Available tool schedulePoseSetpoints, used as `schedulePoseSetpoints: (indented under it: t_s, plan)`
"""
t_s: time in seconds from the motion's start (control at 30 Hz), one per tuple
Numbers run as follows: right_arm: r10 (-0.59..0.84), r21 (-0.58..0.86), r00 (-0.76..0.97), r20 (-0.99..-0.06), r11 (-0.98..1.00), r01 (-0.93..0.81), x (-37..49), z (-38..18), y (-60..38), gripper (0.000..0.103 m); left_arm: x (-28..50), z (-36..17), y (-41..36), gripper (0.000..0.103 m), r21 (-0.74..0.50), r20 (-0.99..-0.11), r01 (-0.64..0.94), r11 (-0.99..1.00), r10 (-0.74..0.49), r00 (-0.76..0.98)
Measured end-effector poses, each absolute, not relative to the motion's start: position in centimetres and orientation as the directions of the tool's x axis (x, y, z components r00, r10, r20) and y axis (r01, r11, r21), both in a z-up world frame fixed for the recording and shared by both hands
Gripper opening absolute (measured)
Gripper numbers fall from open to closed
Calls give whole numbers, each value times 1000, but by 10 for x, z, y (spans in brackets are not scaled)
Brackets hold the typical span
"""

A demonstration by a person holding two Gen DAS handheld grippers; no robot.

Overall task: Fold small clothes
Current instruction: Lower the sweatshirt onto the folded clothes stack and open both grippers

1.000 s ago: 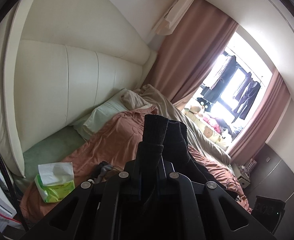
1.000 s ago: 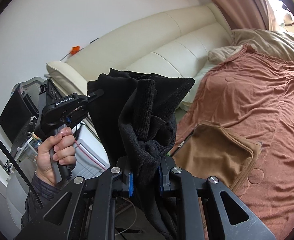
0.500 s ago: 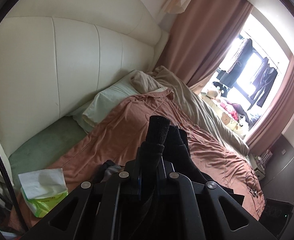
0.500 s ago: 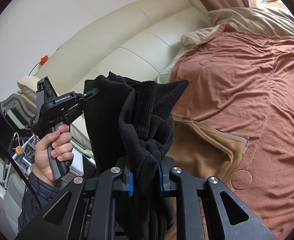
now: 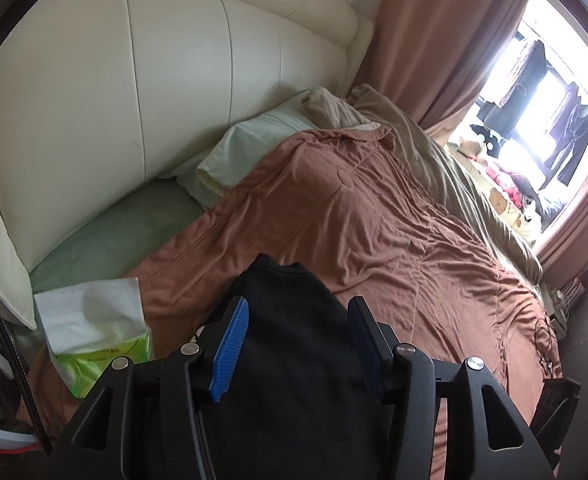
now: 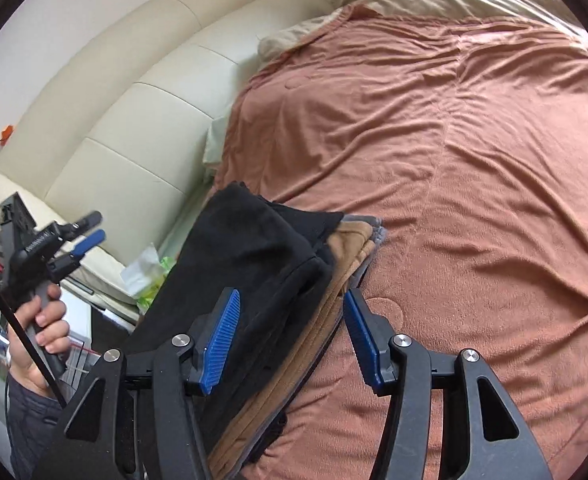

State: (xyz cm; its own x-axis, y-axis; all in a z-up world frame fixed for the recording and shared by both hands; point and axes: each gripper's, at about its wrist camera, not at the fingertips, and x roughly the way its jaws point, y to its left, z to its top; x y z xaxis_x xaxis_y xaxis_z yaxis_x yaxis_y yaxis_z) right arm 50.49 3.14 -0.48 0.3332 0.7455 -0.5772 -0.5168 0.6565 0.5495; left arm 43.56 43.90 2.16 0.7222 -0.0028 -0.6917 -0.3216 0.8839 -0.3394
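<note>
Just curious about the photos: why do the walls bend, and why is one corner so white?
Left wrist view: fisheye lens bows the headboard; daylight blows out the window, while the black garment loses detail. Right wrist view: same curving, evener light on the blanket.

Rust bedspread (image 5: pixel 374 216) — pale pillow (image 5: pixel 249 152), tissue pack (image 5: pixel 97 332) alongside.

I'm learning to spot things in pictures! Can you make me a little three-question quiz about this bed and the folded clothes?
1. True or false: the black garment lies on top of a folded brown garment.
2. What stands left of the pile? A) tissue pack B) a lamp C) a shoe
3. Fill in: the right tongs are ____.

Key: 1 true; 2 A; 3 open.
</note>
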Motion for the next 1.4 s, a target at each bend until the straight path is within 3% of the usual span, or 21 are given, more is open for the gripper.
schedulePoseSetpoints:
  t_s: [0.27,0.53,0.8,1.13,1.4]
  plan:
    - [791,500,308,-529,584,-639,453,31,57,52,397,9,413,54,-312,-714,-291,904,-21,700]
    - [790,364,254,-557,508,-781,395,32,105,52,352,-20,386,54,-326,-711,-248,912,-64,701]
    - [784,282,221,-581,448,-848,376,15,117,52,320,-63,383,49,-327,-743,-296,898,-51,667]
    - [707,188,216,-674,447,-875,361,-27,127,52,285,-101,368,49,-315,-752,-318,894,-31,658]
    - [690,299,168,-704,502,-812,366,-43,114,52,274,-110,363,49,-320,-754,-330,888,-27,657]
